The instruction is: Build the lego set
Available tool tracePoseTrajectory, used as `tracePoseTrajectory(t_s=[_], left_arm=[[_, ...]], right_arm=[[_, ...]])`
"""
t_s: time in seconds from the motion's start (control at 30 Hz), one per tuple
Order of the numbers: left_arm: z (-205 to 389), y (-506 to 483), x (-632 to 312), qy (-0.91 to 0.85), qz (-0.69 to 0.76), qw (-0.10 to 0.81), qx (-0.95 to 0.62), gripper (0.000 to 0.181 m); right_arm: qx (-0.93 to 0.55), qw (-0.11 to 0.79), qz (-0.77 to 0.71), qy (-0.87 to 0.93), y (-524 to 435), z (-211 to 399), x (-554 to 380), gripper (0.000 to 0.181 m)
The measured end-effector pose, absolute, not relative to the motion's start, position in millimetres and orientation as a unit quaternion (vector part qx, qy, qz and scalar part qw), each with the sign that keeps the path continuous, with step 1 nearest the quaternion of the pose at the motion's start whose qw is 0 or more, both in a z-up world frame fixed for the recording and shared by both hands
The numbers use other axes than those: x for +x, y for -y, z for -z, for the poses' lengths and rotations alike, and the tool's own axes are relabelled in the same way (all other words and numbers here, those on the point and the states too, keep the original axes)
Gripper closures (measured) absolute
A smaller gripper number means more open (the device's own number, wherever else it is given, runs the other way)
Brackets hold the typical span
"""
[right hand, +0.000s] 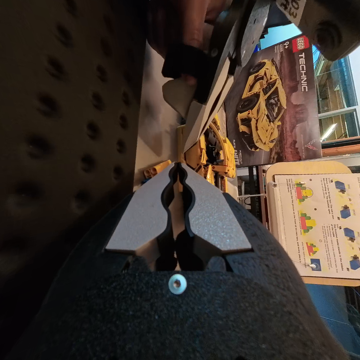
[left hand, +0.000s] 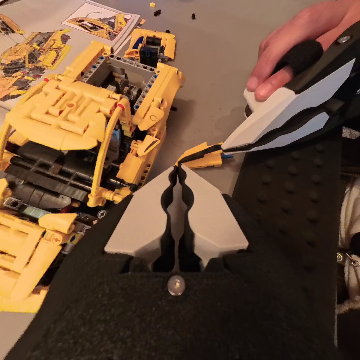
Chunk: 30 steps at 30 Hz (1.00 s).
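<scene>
The half-built yellow car (left hand: pixel 81 124) lies at the left on the grey table (left hand: pixel 210 58), with the open instruction booklet (left hand: pixel 101 21) behind it, probably so the steps stay in sight. To its right the left gripper (left hand: pixel 178 167), closed, pinches the tip of a small yellow panel piece (left hand: pixel 200 158). The right gripper (left hand: pixel 222 149), also closed, clamps its other end, so I judge both steady it for joining.

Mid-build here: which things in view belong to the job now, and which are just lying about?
In the job:
- yellow panel piece, pinched by left tongs and right tongs
- yellow car model

Lying about:
- instruction booklet
- loose black pins
- set box
</scene>
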State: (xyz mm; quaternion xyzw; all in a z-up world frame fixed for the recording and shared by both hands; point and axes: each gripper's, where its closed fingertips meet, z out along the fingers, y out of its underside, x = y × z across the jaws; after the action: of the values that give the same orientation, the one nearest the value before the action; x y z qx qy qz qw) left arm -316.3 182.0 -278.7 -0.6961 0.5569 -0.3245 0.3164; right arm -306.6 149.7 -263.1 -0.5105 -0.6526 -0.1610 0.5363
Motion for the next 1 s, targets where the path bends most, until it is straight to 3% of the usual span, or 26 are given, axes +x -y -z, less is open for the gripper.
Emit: tracePoseTrajectory(t_s=[1.0], left_arm=[[287.5,-176.5,-309.7,-0.571,0.323,0.293,-0.696,0.181]], right_arm=[[-0.515,0.534,0.163,0.651,-152.9,265.5,-305.4,0.181]])
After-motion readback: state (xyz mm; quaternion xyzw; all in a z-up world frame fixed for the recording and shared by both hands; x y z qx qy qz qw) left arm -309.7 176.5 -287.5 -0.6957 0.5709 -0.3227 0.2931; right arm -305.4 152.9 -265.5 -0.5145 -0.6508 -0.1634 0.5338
